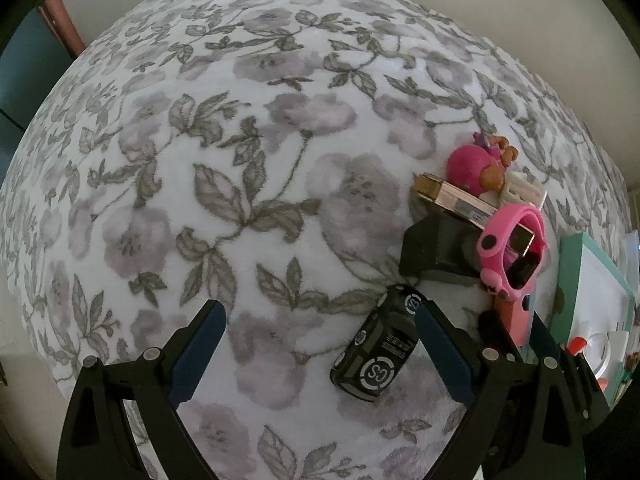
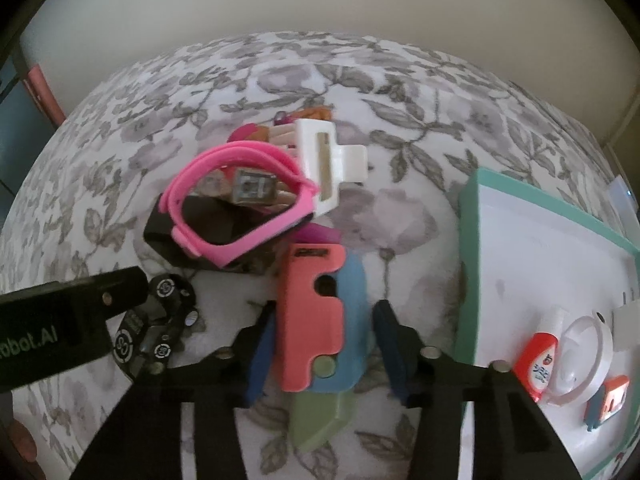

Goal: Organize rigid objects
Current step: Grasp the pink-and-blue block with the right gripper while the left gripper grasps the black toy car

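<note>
Several small hard objects lie heaped on a floral blanket [image 1: 248,128]: a pink watch band [image 2: 240,204], a white hair clip [image 2: 332,156], a pink round toy [image 1: 474,164], a gold-edged box [image 1: 452,196], a black block [image 1: 436,248], a toy car [image 1: 376,344].

Right gripper [image 2: 324,344]: jaws spread wide, straddling a coral-and-blue folding tool [image 2: 316,320] that lies flat on the blanket. Neither pad visibly presses it; reads as lined up for a grasp, not gripping yet.

Left gripper [image 1: 320,340]: jaws wide apart, nothing between them. The toy car sits just inside its right finger; contact cannot be told.

A white tray with teal rim [image 2: 468,248] sits to the right of the heap. It already holds a red-and-white tube [image 2: 538,364], a white ring [image 2: 580,356] and a few smaller pieces.

Judgement: sorting is partway. A handful of things are in the tray, the bigger share still on the blanket. The folding tool looks to be next.
</note>
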`<state>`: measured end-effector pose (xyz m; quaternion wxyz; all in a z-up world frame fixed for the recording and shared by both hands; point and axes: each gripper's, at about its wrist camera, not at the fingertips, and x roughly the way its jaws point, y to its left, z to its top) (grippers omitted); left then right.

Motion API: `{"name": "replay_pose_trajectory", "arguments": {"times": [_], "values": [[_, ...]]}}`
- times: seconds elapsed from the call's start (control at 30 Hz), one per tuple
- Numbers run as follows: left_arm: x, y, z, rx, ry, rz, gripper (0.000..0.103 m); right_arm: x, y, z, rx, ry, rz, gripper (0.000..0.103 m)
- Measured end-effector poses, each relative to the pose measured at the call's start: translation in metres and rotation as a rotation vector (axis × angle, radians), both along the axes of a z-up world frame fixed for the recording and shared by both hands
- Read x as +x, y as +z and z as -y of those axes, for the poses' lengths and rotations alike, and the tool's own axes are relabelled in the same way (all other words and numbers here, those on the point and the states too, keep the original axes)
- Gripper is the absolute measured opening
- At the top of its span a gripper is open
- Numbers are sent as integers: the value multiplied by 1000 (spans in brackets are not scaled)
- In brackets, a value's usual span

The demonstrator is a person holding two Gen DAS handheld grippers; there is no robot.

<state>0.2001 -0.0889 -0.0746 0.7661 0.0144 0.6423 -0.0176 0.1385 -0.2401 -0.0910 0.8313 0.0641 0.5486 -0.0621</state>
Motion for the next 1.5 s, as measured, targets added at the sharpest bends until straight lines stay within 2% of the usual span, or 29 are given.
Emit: {"name": "replay_pose_trajectory", "arguments": {"times": [0.5,0.63,0.7,0.87,1.2,1.3,1.37,1.5], "values": [[-11,-22,44,33,-104,-52,95,-14,1,6,20,11,-16,45],[-16,-29,54,16,-122,-72,71,-18,1,8,27,10,-21,45],[-19,-33,59,23,-130,-65,69,-19,1,8,31,9,-22,45],[-25,-27,69,9,-167,-47,47,-21,1,9,32,11,-22,45],[-37,-19,70,4,-139,-25,43,-31,1,7,26,20,-36,45],[-46,-18,64,-40,-123,-32,42,-35,2,6,34,18,-46,45],[-50,-15,64,-54,-121,-28,39,-37,2,7,49,12,-51,45],[-58,-9,66,-55,-125,-12,39,-44,3,11,94,-8,-60,45]]}}
